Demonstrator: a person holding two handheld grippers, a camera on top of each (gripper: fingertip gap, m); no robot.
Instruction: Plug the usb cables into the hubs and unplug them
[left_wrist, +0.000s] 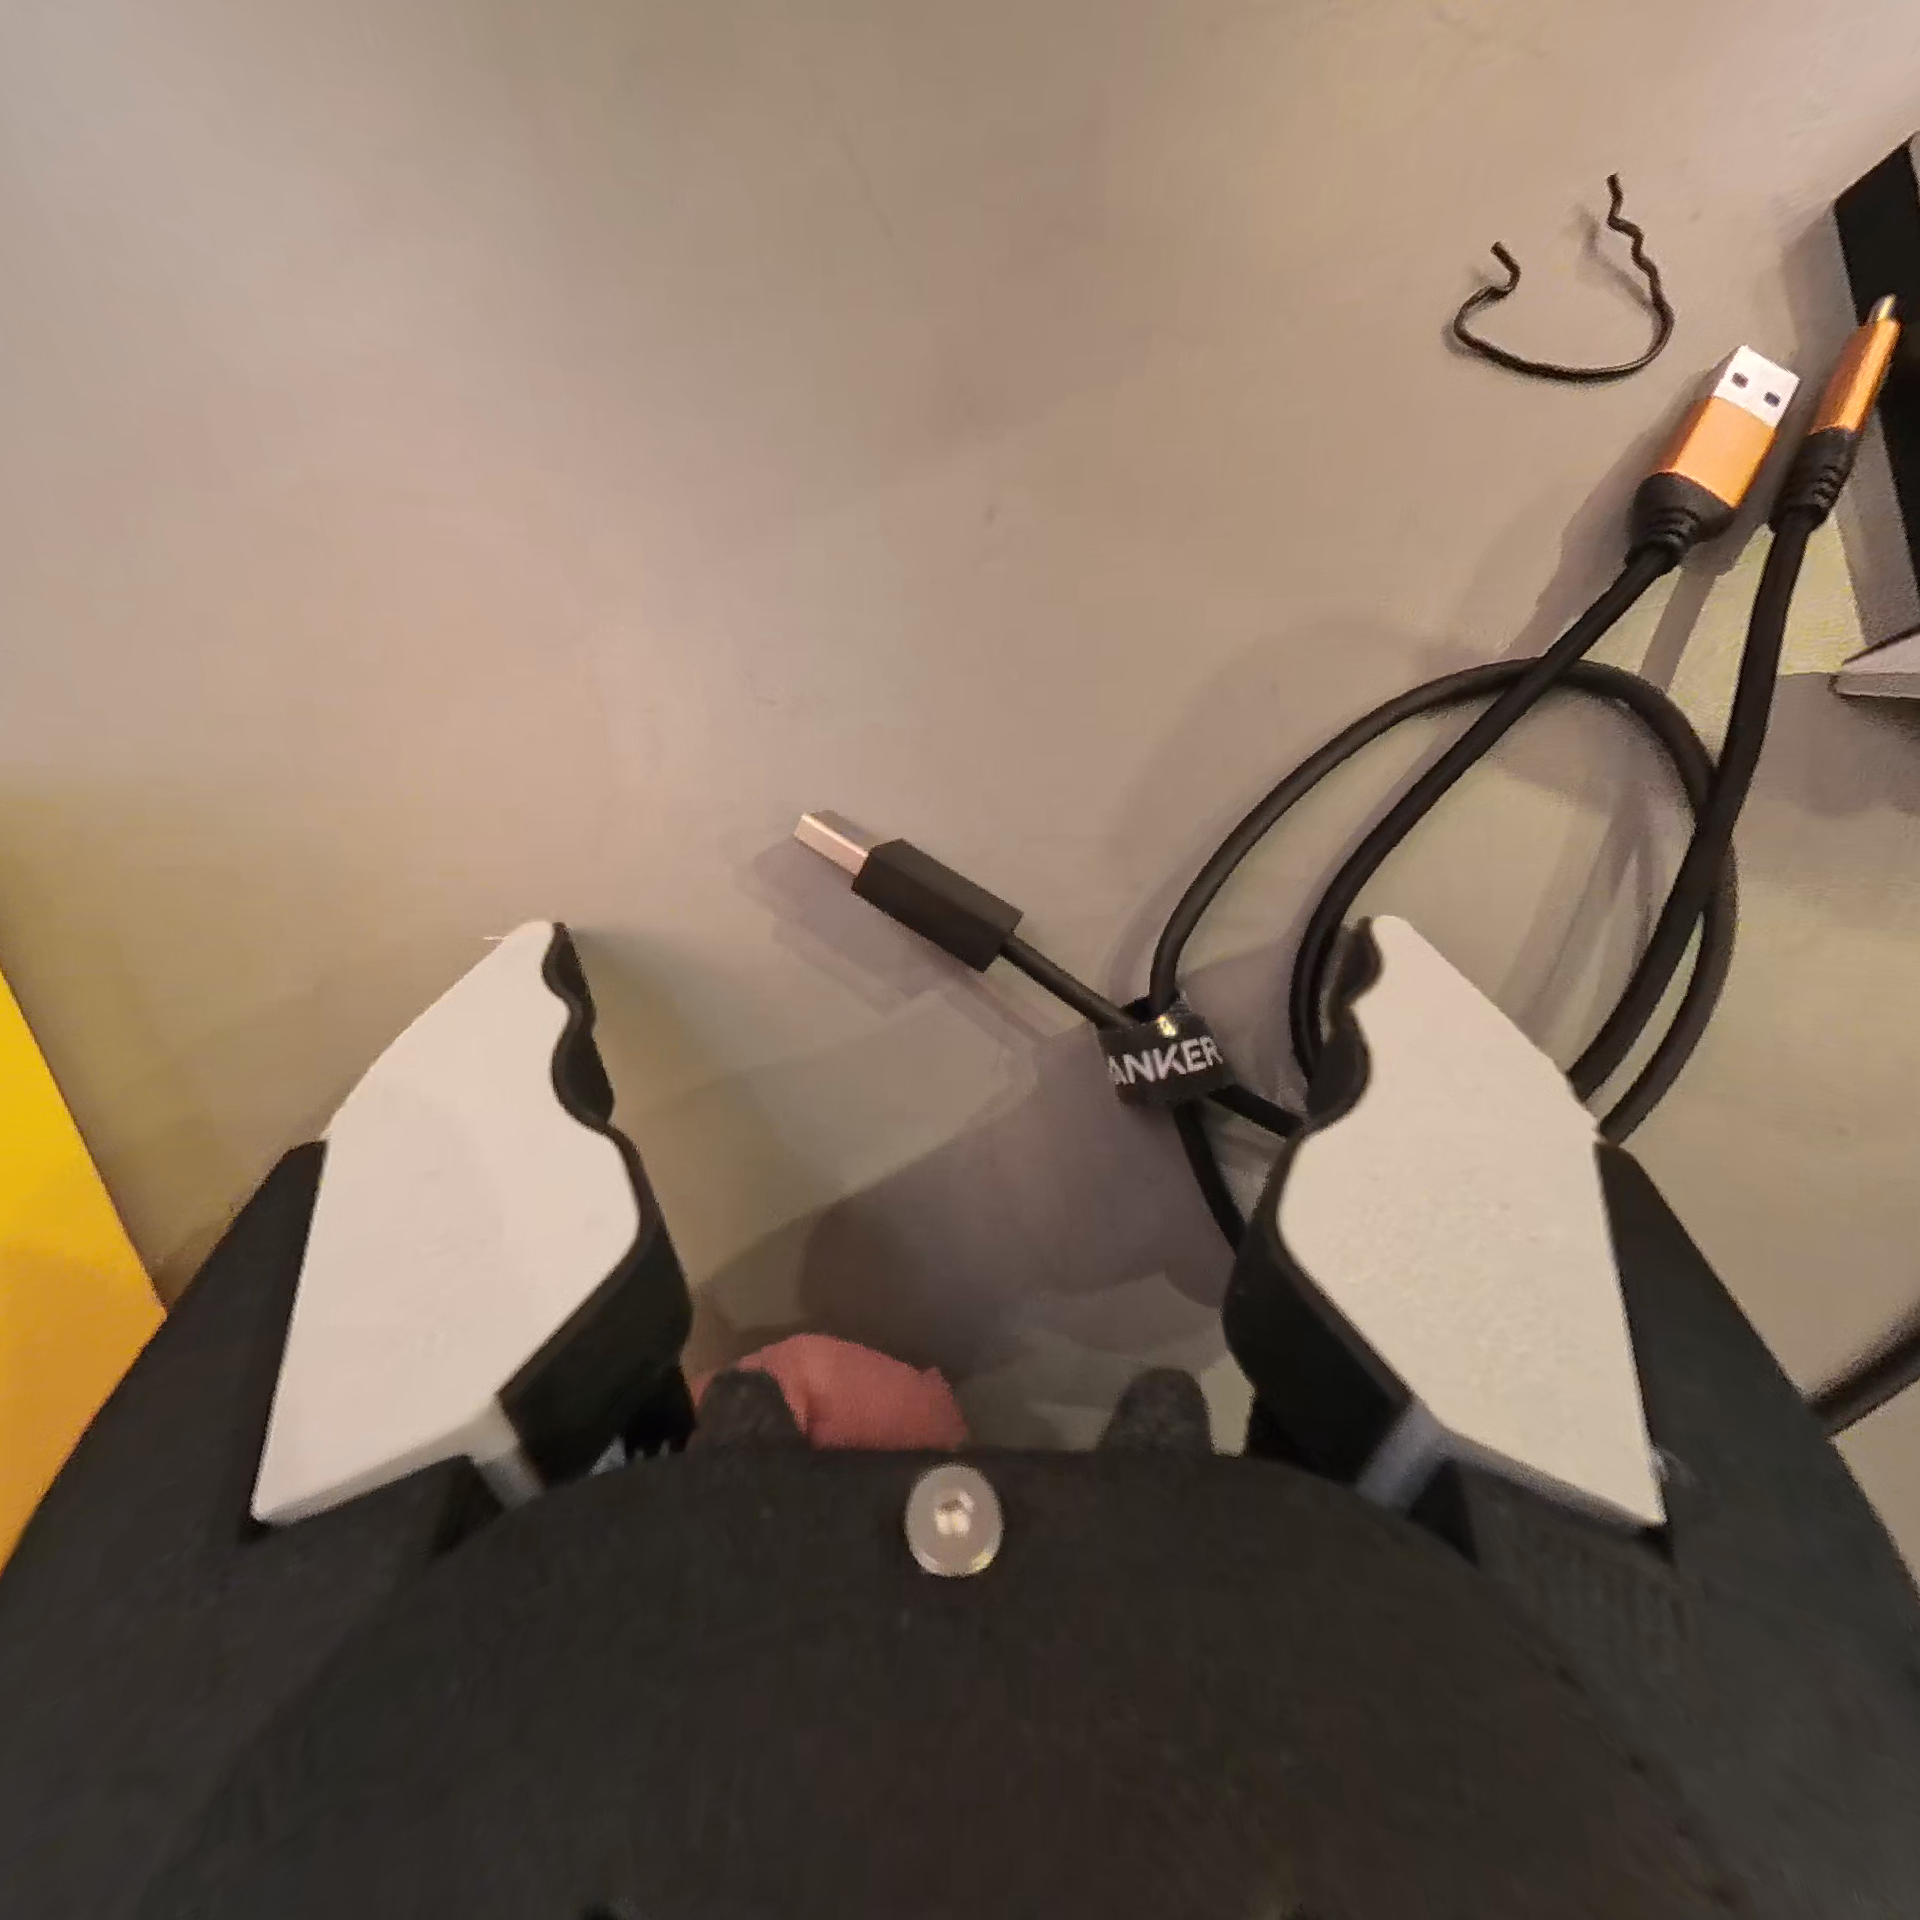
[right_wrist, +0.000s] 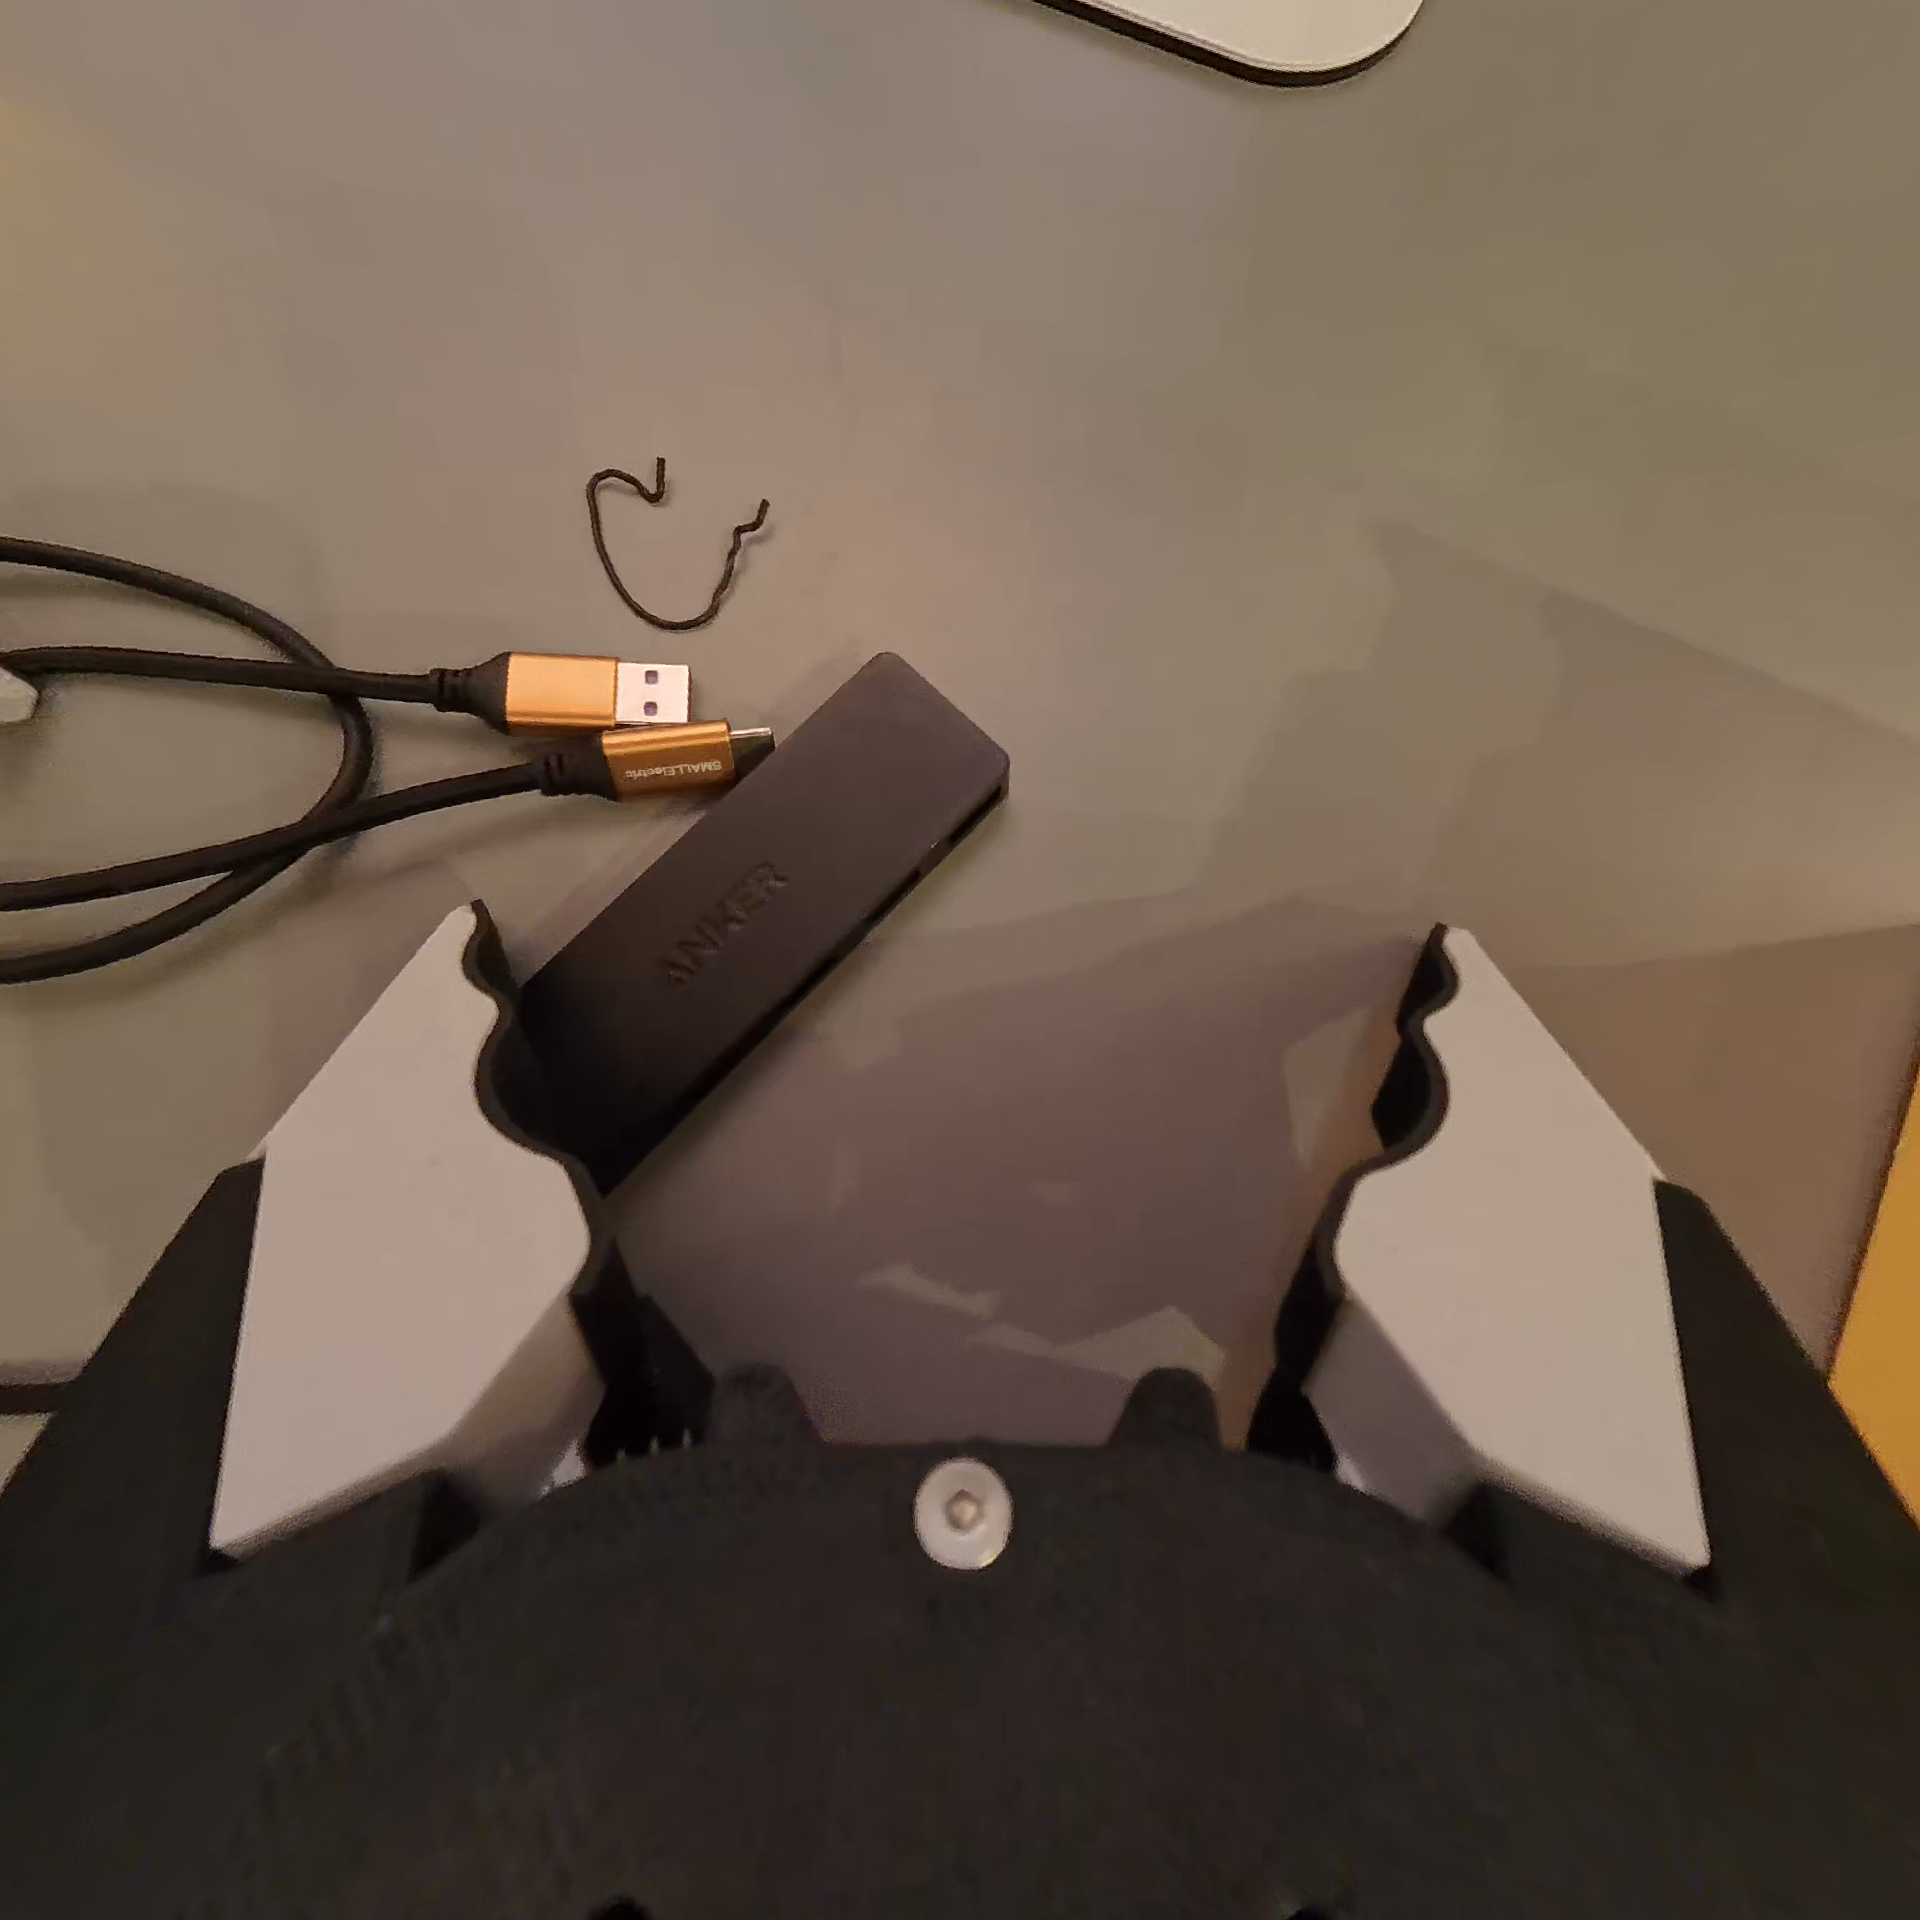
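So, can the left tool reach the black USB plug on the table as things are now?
Probably yes. The left tool is open, and the black USB plug lies free on the table just ahead of its fingertips. Only the looped black cable lies close by.

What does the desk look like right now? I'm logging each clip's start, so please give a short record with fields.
surface: grey desk
hub: dark slim hub lying flat, nothing plugged in, one end under the right gripper's left finger
orange cable: both plugs loose, the wide plug and the narrow plug beside the hub
black cable: black plug free on the desk, strap around it
stray item: thin twist tie
left gripper: open, empty
right gripper: open, empty
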